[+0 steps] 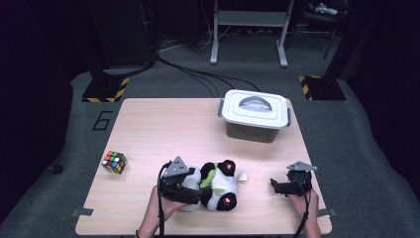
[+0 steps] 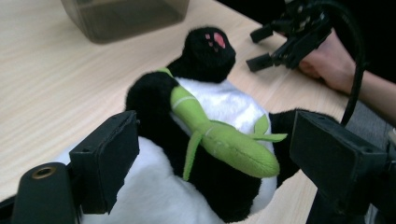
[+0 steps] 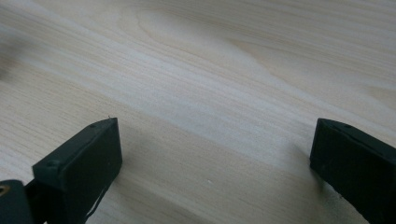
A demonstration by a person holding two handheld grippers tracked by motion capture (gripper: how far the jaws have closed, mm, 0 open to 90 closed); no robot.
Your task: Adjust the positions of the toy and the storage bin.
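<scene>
High view: plush panda (image 1: 219,186) lies at near edge of tabletop (image 1: 163,124), green bamboo piece across its belly. Left gripper (image 1: 194,191) sits at panda's left side, jaws spread around its body, pads not pressing in left gripper view. Right gripper (image 1: 275,186) rests right of panda, well apart from it, jaws spread with bare wood between them. Rubik's cube (image 1: 114,162) sits left of panda, near tabletop's left edge. Lidded plastic box (image 1: 254,114) with handle stands beyond panda, to the right, at far side.
</scene>
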